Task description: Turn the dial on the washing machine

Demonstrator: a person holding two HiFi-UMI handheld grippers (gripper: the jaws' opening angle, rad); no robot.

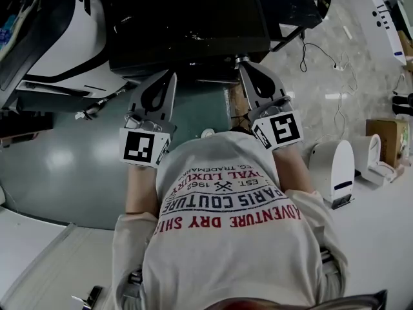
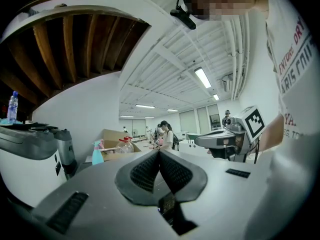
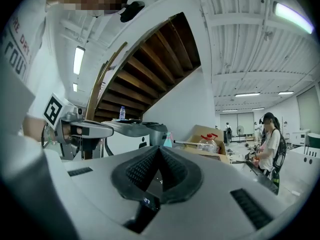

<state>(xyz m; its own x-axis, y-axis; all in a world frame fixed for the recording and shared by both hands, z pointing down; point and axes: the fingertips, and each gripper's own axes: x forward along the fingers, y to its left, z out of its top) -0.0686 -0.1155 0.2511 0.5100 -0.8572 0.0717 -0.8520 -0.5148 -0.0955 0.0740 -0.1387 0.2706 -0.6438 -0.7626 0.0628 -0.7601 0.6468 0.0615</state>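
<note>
Left tongs: closed, nothing between them, held level before the person's chest.
Right tongs: closed, empty, level, alongside the left.
Washing machine: white, dark-lidded, left of both tongs, apart from them.
Dial: not discernible.

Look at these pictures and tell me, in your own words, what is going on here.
A person in a printed T-shirt holds a pair of tongs in each hand, out in front of the chest and pointing level. The left tongs and the right tongs are both shut with nothing between them. They hang side by side in the air over the near edge of a dark appliance. No dial is being gripped, so the turning has not begun.
</note>
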